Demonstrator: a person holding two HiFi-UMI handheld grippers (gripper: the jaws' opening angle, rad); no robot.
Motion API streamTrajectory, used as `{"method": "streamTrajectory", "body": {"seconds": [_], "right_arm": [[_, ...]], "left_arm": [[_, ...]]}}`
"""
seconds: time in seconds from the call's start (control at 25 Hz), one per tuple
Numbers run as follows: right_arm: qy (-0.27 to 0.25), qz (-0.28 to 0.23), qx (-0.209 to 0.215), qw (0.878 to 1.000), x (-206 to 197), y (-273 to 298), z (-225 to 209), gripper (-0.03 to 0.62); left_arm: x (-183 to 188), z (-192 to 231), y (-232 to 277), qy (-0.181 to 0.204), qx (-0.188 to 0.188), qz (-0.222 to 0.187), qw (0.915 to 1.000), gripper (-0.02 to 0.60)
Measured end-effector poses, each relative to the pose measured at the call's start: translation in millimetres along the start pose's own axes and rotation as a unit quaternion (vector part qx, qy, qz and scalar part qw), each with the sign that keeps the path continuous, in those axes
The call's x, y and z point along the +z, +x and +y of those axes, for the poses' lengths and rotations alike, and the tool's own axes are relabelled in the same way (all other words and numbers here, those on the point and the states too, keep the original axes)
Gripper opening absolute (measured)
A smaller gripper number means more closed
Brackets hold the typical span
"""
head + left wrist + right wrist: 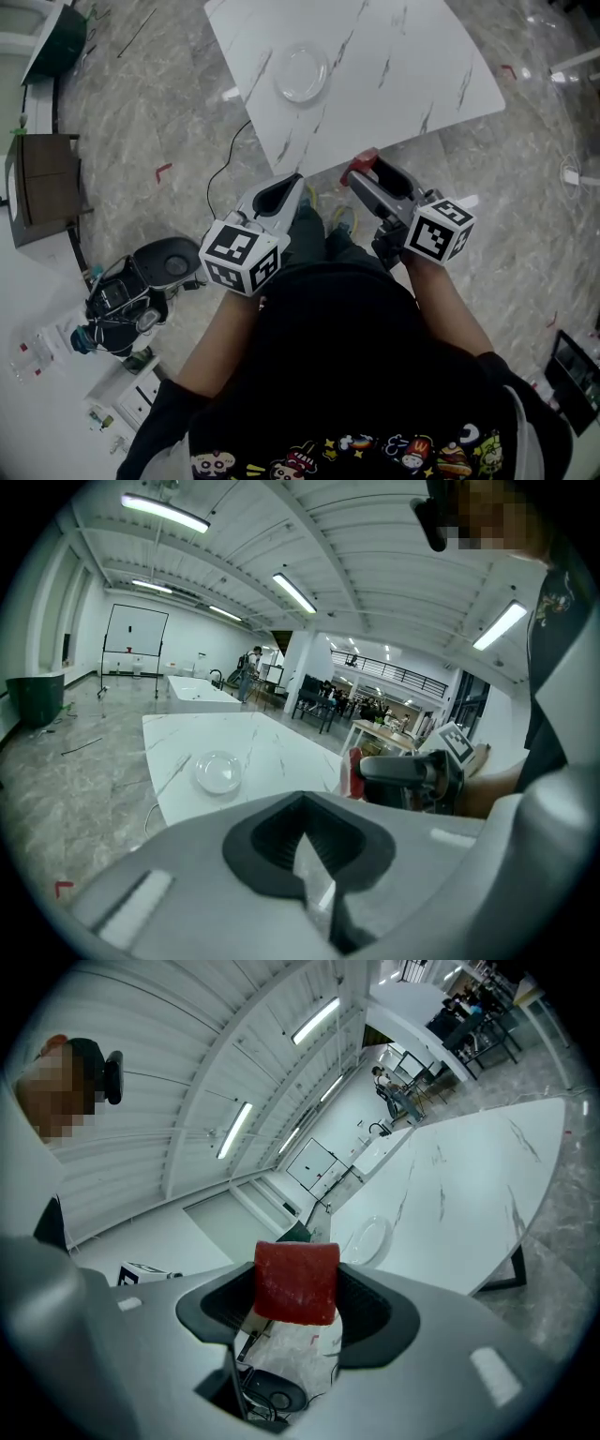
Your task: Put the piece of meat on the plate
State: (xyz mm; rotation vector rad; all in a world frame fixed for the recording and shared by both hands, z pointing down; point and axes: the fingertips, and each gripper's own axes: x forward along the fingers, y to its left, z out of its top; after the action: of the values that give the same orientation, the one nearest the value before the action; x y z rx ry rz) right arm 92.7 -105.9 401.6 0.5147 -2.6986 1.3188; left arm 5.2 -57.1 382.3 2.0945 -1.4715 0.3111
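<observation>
counter (403,66): white, grey-veined | floor (159,103): grey marbled, all round counter | black cable (225,161): on floor just left of counter's near corner | red tape mark (163,171): floor, left of counter | green bin (64,39): far left of counter | brown cabinet (49,183): well left of counter | black round device (169,261): floor, below-left of counter

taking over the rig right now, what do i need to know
Left gripper: shut, nothing in it, held low in front of the body.
Right gripper: shut on the piece of meat, just short of the table's near edge.
Plate: empty, on the white table, ahead of both grippers.
Done: meat is in the grip.
Left: carry it over the plate and release it there.
</observation>
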Motion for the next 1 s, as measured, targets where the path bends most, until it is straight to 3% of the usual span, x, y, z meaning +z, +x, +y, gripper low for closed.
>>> {"method": "streamTrajectory", "body": {"seconds": [0.64,1.0], "right_arm": [[-0.013,0.053,-0.047,0.997,-3,85,-36,0.291],[-0.095,0.119,-0.081,0.985,13,137,-78,0.291]], "left_arm": [[1,71,37,-0.009,-0.041,0.027,0.9988,0.000],[6,107,60,-0.022,-0.059,0.047,0.9969,0.000]]}}
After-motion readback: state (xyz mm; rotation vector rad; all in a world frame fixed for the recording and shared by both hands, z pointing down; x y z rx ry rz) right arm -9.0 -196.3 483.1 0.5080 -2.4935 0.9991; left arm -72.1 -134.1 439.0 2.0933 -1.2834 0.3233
